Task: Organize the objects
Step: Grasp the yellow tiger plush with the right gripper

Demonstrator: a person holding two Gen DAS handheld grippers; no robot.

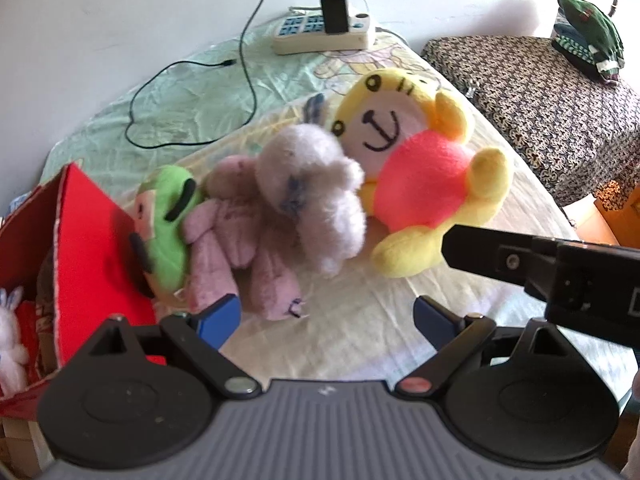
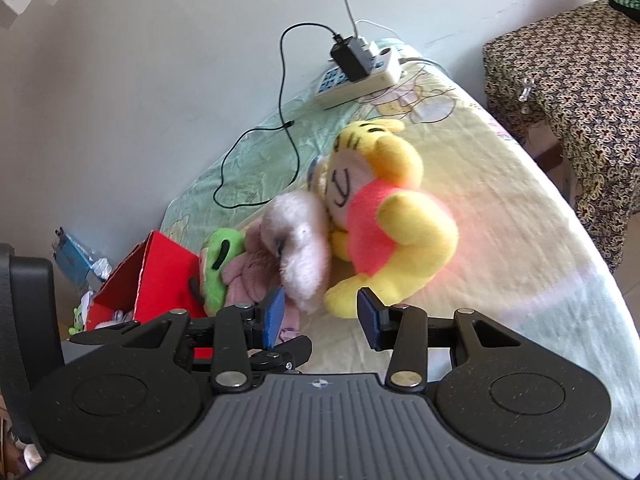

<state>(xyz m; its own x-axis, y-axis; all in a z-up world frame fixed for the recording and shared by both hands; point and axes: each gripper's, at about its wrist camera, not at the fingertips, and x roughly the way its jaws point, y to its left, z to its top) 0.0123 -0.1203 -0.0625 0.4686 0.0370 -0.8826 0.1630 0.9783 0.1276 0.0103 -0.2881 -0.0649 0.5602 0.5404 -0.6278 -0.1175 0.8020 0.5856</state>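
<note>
Four plush toys lie in a row across the bed, and the yellow tiger plush (image 2: 394,216), nearest the bed's right edge, sits just ahead of the right gripper (image 2: 320,316), whose blue pads gape empty, while the left gripper (image 1: 326,320), also spread empty, faces the pink rabbit plush (image 1: 240,236) beside the red box (image 1: 92,248).

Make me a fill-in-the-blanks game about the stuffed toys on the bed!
1. The yellow tiger plush wears a ____ shirt.
2. The box left of the toys is ____.
3. A black charger is plugged into the white ____ by the wall.
4. Both the left gripper and the right gripper are ____, holding nothing.

Missing words: red; red; power strip; open
</note>
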